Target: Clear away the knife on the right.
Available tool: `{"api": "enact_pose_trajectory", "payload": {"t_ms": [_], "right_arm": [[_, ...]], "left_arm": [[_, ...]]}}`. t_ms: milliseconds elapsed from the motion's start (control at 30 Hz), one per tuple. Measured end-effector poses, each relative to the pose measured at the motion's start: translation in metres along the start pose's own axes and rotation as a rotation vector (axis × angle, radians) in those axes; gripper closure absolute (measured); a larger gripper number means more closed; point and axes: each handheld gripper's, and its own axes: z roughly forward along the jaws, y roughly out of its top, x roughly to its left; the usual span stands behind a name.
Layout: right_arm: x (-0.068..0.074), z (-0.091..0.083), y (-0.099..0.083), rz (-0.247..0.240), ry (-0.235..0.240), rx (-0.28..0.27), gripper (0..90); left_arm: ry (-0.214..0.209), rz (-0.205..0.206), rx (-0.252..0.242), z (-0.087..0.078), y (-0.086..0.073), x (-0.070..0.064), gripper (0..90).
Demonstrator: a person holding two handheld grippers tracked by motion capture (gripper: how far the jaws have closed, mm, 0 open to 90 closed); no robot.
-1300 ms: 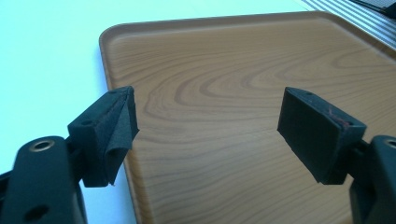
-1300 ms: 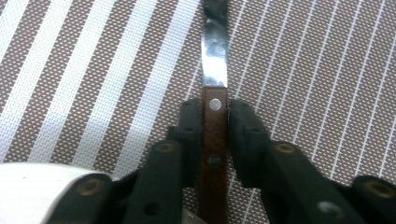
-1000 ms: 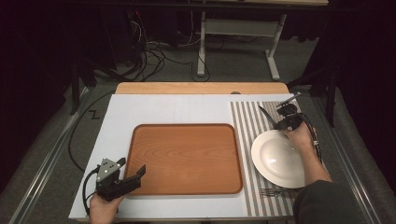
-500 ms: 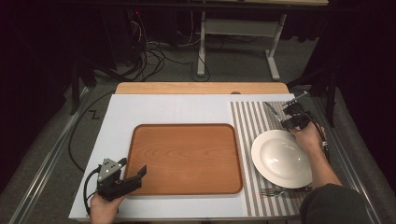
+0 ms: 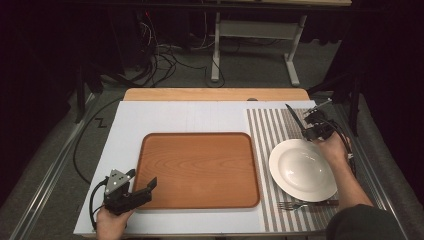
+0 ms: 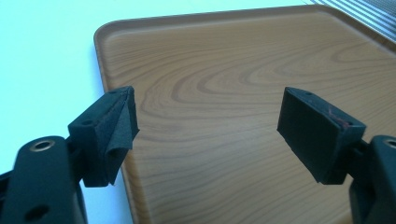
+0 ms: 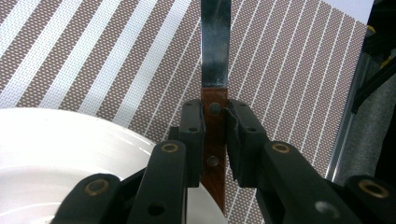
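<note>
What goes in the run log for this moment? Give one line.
right gripper: shut on knife, above mat | left gripper: open over tray | plate, fork: on mat

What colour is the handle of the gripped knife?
Reddish-brown wood with metal rivets on the knife handle, clearest in the right gripper view.

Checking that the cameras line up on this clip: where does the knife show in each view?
High view: the knife is at the far right, blade pointing up-left over the striped placemat, handle in the right gripper.
Left gripper view: the knife is not in it.
Right gripper view: knife at top centre, wooden handle clamped.
Shared landmark: the white plate.
</note>
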Motion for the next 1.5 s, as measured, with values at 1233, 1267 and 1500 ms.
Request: {"api": "enact_pose_trajectory", "payload": {"t_ms": [1233,1267,1500], "right_arm": [[-0.021,-0.036,-0.031,0.0,-0.063,-0.081,78.2],[-0.021,-0.036,-0.031,0.0,-0.063,-0.081,78.2],[-0.021,-0.047,-0.037,0.0,-0.032,-0.101,78.2]], "left_arm": [[0.004,-0.005,-0.001,0.0,0.0,0.001,20.9],[0.004,-0.005,-0.001,0.0,0.0,0.001,20.9],[0.005,-0.006,-0.002,0.0,0.0,0.001,20.9]]}}
